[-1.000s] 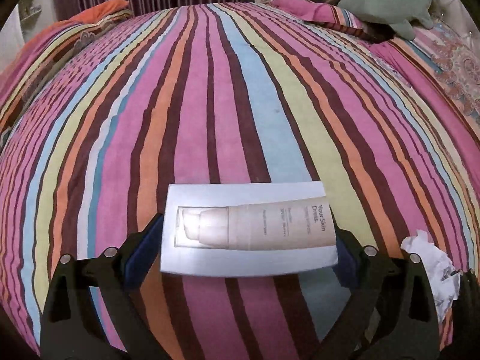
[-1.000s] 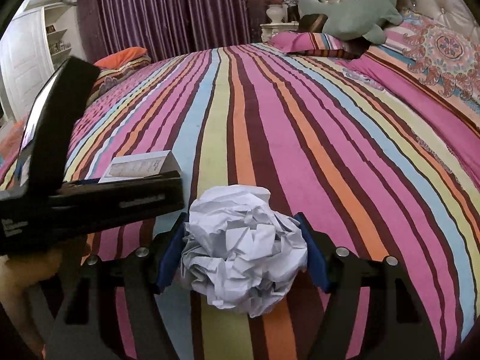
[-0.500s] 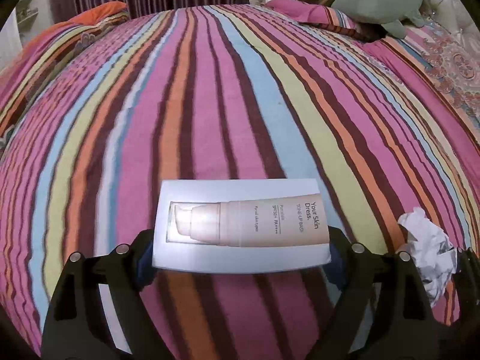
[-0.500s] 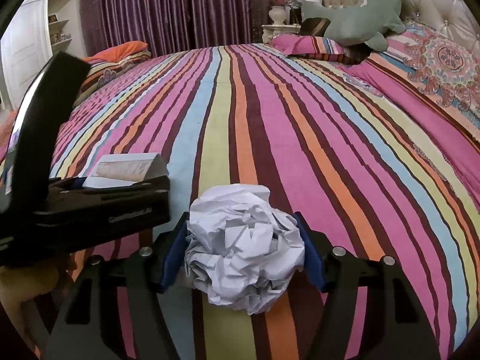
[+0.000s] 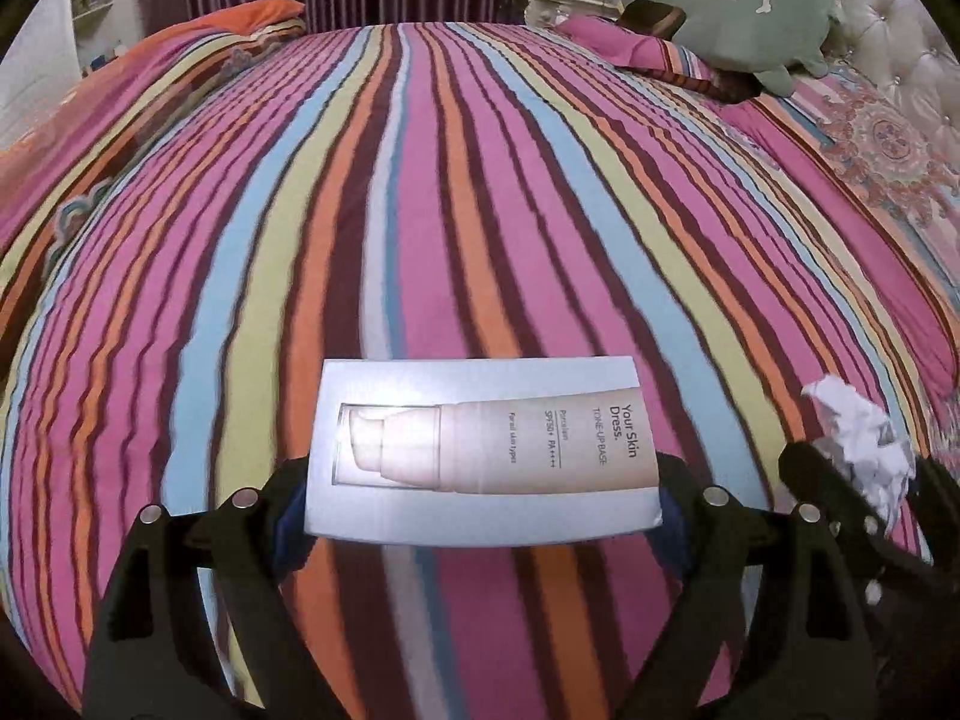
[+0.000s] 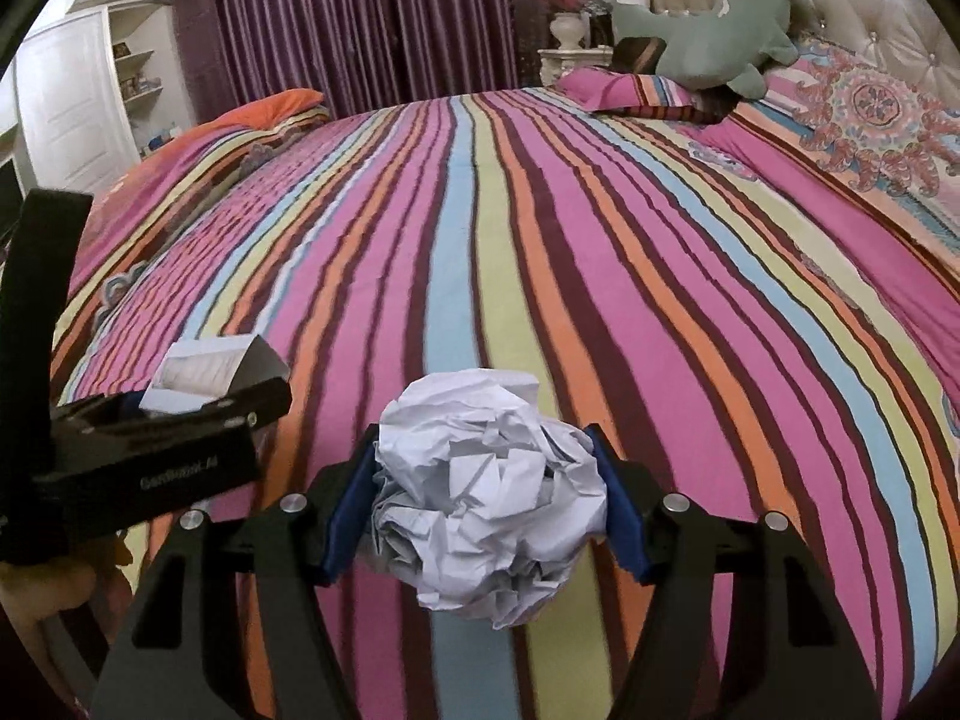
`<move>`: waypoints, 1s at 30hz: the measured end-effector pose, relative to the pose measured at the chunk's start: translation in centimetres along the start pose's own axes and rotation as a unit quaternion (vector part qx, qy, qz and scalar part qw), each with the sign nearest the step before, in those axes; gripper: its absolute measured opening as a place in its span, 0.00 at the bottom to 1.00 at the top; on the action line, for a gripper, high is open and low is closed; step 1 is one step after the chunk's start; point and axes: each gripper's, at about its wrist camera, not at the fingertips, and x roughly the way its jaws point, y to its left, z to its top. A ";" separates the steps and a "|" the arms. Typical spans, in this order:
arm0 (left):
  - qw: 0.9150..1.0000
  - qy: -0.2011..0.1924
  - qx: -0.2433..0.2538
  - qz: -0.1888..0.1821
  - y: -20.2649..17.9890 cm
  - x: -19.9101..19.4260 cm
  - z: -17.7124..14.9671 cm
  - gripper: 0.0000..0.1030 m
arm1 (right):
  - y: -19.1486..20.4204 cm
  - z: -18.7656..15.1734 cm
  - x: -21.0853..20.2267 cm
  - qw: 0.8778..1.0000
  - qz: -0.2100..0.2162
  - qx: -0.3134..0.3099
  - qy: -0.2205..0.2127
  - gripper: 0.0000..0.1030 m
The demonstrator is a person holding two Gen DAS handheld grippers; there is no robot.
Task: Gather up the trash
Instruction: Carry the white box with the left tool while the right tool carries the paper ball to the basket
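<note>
Left tongs (image 5: 480, 498) pinch a flat grey cosmetics box (image 5: 480, 450) by its two short ends, box lying crosswise between the blue pads, printed face up ("Your Skin Dress, Tone-Up Base"). Right tongs (image 6: 486, 504) are clamped on a crumpled white paper ball (image 6: 489, 492), pads pressed into both sides, paper bulging above and below them. Both loads are held above the striped bedspread (image 5: 480, 210); can't tell how far off the fabric. Tongs sit side by side: right wrist view has the left tongs (image 6: 150, 450) at its left edge with the box end (image 6: 204, 372) sticking out; left wrist view catches the paper ball (image 5: 864, 444) at its right edge. At the bed's far end: green plush toy (image 6: 702, 42) on a pink striped pillow (image 6: 630, 90), tufted headboard (image 6: 888, 6) far right, purple curtains (image 6: 360, 18) behind.
</note>
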 end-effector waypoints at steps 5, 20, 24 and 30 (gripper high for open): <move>1.000 0.003 -0.004 0.007 1.7 -2.5 -3.3 0.81 | 1.2 -2.1 -2.3 1.000 0.007 -0.008 0.004 0.61; 1.000 0.008 -0.012 0.013 3.7 -8.9 -12.6 0.81 | 3.3 -8.3 -8.2 1.000 0.009 -0.021 0.018 0.61; 1.000 0.003 -0.011 0.015 3.5 -10.5 -14.1 0.81 | 3.4 -9.6 -9.8 1.000 0.009 -0.020 0.015 0.61; 1.000 -0.005 0.003 0.015 3.1 -13.4 -17.2 0.81 | 3.7 -11.4 -11.9 0.999 0.012 -0.029 0.016 0.61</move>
